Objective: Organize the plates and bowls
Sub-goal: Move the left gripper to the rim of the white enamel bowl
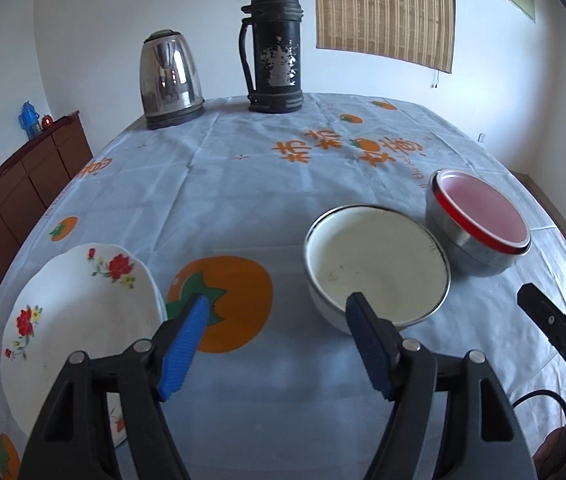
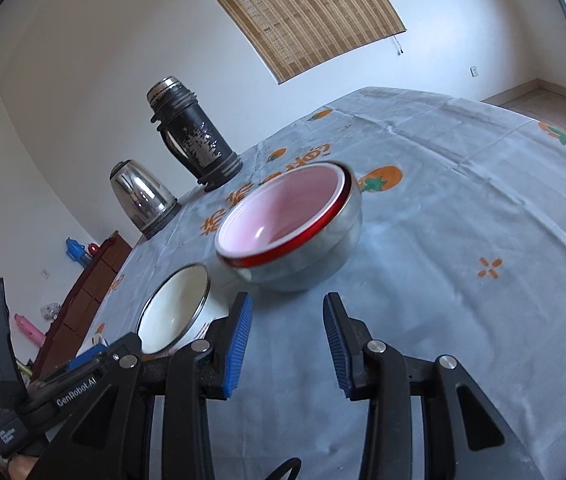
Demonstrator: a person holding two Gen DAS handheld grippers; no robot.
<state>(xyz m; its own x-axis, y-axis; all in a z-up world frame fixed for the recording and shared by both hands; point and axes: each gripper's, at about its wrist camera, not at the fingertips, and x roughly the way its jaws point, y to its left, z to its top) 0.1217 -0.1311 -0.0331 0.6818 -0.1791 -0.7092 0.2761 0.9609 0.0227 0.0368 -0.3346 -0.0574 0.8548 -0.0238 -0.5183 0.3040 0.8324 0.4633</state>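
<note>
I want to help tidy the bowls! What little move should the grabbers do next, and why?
Probably the left gripper should ease forward to the white bowl. Both grippers are open and hold nothing, and that bowl sits alone right ahead of it, beside the steel bowl with the red-rimmed bowl already nested inside.

Steel kettle [image 1: 171, 80] & black flask [image 1: 275, 46] at tablecloth's [image 1: 243, 184] far edge; bamboo blind [image 1: 385, 10] behind, wood cabinet [image 1: 15, 200] left.

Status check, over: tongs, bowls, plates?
Left tongs open, empty. Right tongs open, empty. Red bowl nested in steel bowl; white bowl, flowered plates untouched. Nothing blocking.
</note>
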